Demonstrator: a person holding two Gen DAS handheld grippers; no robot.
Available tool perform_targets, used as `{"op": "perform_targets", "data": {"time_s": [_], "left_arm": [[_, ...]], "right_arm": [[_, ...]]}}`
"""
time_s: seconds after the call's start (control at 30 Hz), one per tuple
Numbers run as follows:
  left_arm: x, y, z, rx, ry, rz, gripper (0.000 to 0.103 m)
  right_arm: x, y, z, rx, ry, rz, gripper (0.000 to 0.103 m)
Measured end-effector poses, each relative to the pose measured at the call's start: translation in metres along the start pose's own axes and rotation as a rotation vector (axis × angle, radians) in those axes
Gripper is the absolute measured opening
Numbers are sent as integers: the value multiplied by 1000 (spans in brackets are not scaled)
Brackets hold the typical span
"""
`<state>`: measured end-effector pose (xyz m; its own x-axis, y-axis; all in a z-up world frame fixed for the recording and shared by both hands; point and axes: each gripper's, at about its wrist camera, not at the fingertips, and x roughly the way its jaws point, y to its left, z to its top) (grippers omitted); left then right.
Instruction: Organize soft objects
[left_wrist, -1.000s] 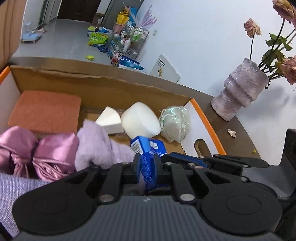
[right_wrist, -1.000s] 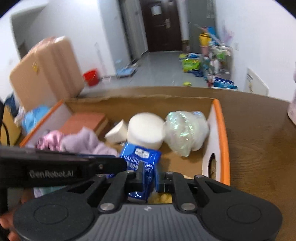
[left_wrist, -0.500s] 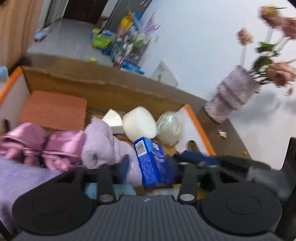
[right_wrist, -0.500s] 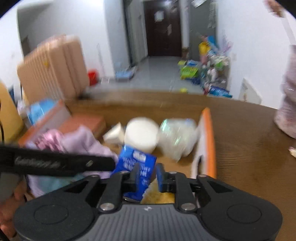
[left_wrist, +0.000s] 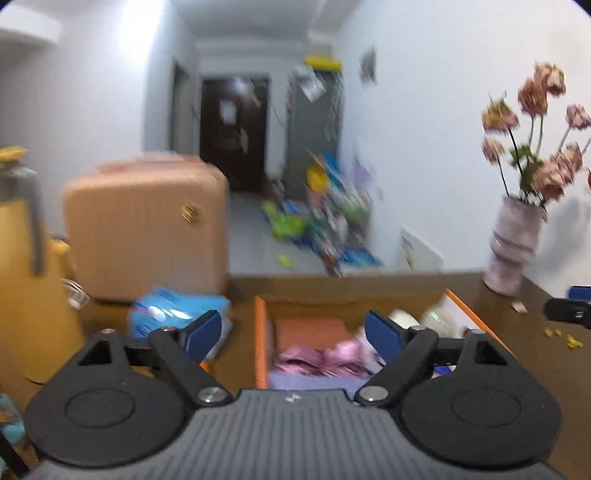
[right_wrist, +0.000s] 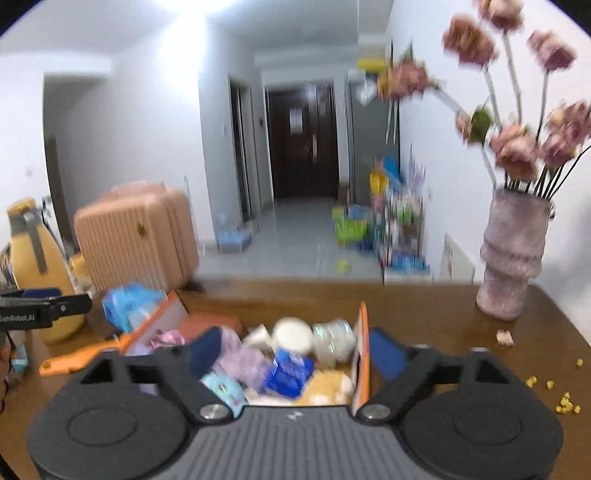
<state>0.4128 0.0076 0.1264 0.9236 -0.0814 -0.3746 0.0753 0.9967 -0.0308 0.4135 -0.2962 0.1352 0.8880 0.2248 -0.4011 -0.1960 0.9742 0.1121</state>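
The left gripper (left_wrist: 293, 332) is hovering with its blue pads spread wide, gripping nothing. The right gripper (right_wrist: 295, 350) is likewise gaping empty above the orange-edged cardboard box (right_wrist: 364, 354). Inside, a blue tissue pack (right_wrist: 288, 373) is lying among a lilac fluffy cloth (right_wrist: 243, 360), a white round sponge (right_wrist: 291, 336) and pink satin fabric (left_wrist: 314, 360). A pink vase (right_wrist: 511, 254) is standing on the brown table (right_wrist: 436, 314).

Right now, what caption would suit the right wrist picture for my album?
Open right gripper above a cardboard box of soft things, blue tissue pack inside.
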Motion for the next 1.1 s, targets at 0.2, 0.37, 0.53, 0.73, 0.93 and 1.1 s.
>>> {"op": "perform_targets", "data": {"time_s": [0.2, 0.37, 0.53, 0.73, 0.93, 1.1], "left_arm": [[-30, 1, -14, 0, -108, 37, 87], [-50, -2, -21, -4, -136, 28, 87], [-85, 0, -43, -2, -149, 27, 91], [-149, 2, -96, 6, -169, 37, 94], [-221, 5, -147, -9, -184, 45, 97], [-285, 6, -191, -3, -191, 62, 100]], "right_arm": [[-23, 23, -20, -9, -159, -45, 92], [-38, 32, -25, -16, -188, -72, 93], [-64, 38, -49, -5, -211, -80, 94], [-116, 52, -105, -28, -224, -69, 95], [-171, 68, -163, -3, -169, -36, 96], [-227, 92, -207, 10, -174, -1, 97]]}}
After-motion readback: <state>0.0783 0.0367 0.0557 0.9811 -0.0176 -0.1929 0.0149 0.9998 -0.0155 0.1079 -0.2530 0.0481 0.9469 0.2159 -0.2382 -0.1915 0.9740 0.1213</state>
